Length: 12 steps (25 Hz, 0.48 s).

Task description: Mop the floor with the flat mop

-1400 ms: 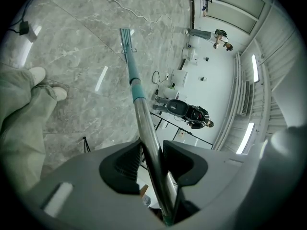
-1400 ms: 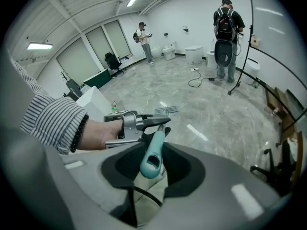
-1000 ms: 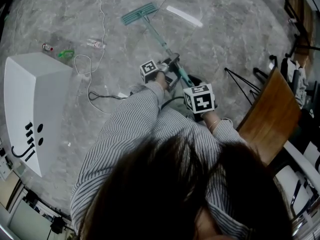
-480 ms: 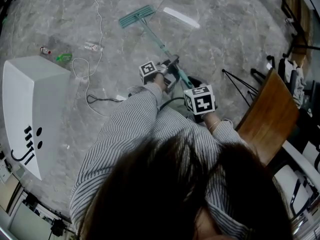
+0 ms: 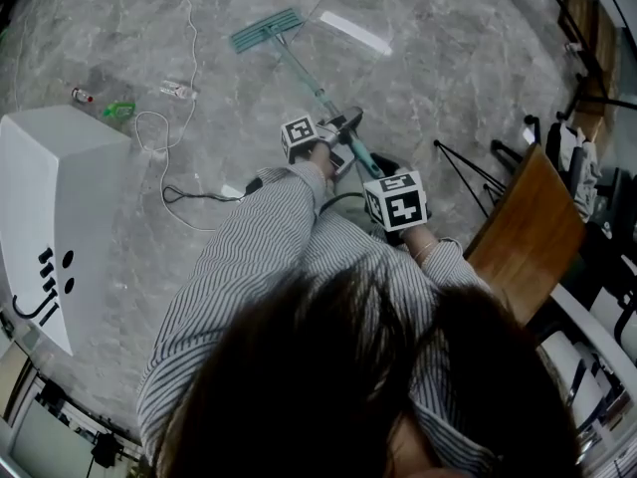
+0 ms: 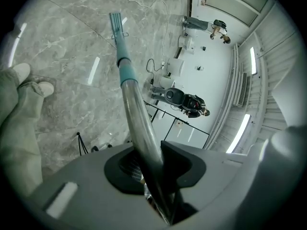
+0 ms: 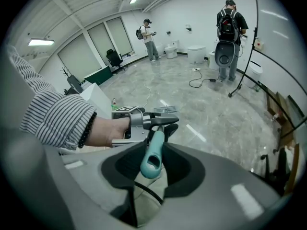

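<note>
One flat mop [image 5: 265, 30]. Two tools: a left tool [image 6: 146, 174] and a right tool [image 7: 152, 163]. Two onlookers: one bystander [image 7: 149, 38], a second bystander [image 7: 229, 37]. One white cabinet [image 5: 60, 217]. One white cable [image 5: 189, 48].

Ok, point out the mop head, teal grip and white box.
mop head [image 5: 267, 30]: head view, middle of pad.
teal grip [image 7: 152, 158]: right gripper view, rounded end.
white box [image 5: 60, 192]: head view, broad top face.
</note>
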Tool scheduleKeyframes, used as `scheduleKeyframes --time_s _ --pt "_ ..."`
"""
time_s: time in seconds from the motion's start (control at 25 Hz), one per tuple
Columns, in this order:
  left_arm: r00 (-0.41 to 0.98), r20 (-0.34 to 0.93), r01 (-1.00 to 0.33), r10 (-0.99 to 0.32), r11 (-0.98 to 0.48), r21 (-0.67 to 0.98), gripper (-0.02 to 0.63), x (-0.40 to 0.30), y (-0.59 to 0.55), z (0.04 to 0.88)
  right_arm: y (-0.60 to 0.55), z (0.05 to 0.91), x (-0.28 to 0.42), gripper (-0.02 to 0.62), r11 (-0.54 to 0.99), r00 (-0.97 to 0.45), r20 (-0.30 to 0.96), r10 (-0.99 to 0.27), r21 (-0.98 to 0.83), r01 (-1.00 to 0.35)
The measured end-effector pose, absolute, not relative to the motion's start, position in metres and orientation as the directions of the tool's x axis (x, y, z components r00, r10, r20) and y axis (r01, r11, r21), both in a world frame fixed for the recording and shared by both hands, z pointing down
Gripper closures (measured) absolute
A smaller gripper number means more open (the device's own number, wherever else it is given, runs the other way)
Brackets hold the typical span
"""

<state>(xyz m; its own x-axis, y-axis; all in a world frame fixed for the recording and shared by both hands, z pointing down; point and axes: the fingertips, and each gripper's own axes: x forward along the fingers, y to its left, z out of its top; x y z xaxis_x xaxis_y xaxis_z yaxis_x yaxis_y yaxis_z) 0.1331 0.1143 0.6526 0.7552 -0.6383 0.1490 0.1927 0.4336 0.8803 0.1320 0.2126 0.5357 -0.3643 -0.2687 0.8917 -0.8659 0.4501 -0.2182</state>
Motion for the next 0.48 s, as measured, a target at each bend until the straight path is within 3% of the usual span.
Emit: scheduleKeyframes --time_s 0.48 --pt "0.743 0.143 0.212 -0.654 0.433 0.876 0.514 0.1378 0.1074 0.6526 0.2065 0.5348 0.1391 0.482 0.470 -0.380 0.887 -0.263 -0.227 -0.853"
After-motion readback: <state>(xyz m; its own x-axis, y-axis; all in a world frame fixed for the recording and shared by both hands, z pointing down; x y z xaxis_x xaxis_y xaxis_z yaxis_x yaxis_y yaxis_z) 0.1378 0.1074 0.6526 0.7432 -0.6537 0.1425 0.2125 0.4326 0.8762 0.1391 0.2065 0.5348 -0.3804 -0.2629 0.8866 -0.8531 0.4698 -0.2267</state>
